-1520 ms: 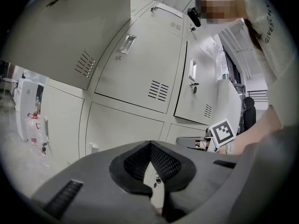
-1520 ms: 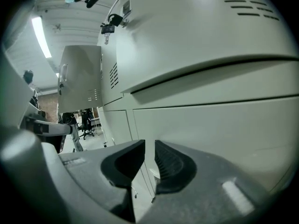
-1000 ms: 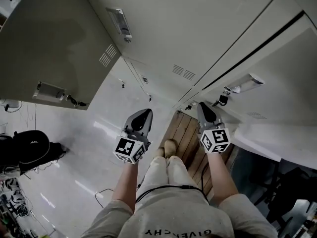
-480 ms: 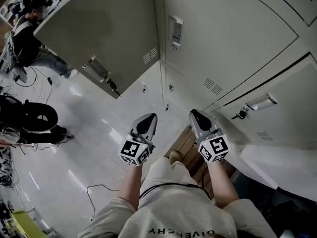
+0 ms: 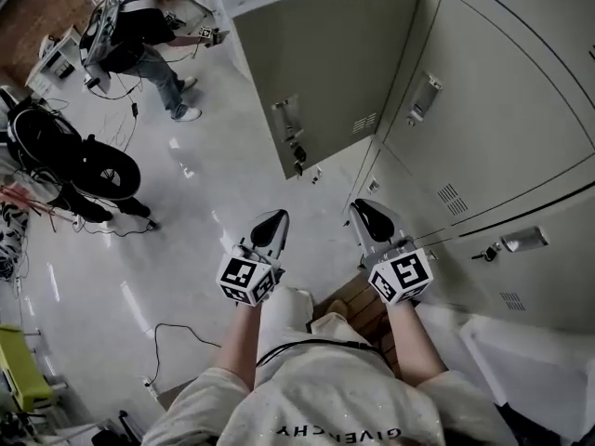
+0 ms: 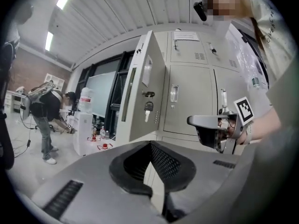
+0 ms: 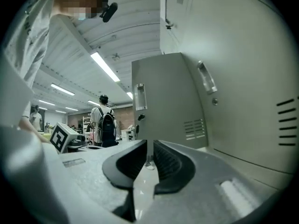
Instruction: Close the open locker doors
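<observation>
Grey sheet steel forms the open locker door (image 5: 325, 63), which stands swung out from the locker bank (image 5: 502, 110), roughly square to it. It is ahead of both claws and well apart from them. A key (image 5: 297, 161) hangs from the lock near the door's free edge.

We hold the left claw (image 5: 272, 217) with its tips together and nothing between them. The right claw (image 5: 357, 209) has just been opening. Its jaws stand slightly apart and empty, near the closed doors of the bank. Neither claw touches the open door, so we judge its closing not yet begun.

Hazards, as we judge them:
- A push landing on the key could bend it, or the parted right claw could snag on it.
- A push near the hinge side gives little leverage, and the claw may slide off the smooth face.
- Too fast a swing may rebound off the frame, leaving the door ajar.
</observation>
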Demonstrator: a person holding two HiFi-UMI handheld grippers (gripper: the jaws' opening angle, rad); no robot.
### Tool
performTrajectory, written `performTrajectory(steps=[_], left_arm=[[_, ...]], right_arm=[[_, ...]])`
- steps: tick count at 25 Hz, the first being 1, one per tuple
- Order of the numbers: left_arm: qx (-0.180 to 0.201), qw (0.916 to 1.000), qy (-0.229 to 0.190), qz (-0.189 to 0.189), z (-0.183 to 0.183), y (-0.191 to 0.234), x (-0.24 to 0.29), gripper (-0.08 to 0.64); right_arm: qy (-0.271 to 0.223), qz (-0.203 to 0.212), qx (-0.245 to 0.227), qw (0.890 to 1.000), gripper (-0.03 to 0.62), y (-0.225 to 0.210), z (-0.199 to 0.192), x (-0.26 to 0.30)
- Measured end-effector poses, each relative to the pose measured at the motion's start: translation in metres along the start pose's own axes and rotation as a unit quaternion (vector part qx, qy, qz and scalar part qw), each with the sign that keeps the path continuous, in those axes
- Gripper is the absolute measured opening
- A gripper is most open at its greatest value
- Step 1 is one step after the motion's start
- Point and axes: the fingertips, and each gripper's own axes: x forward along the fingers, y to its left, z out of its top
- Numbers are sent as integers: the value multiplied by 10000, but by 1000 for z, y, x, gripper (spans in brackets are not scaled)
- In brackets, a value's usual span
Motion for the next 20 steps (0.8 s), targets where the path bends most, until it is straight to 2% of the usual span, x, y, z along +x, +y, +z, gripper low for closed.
performTrajectory(steps=[5, 10, 15, 20], left_arm=[[72, 9998, -110, 147, 18, 50, -17, -3], [127, 9996, -255, -1, 23, 122, -28, -3], [182, 9991, -266, -275, 21, 197, -41, -3], [173, 9987, -256, -401, 26, 257, -50, -3]], right_arm=[[-90, 264, -140, 9995, 57, 31, 9, 42], [-316, 84, -338, 9989, 80, 64, 8, 86], [-505, -694, -499, 9951, 104, 75, -4, 131], [-592, -1723, -628, 9812, 121, 64, -7, 153]])
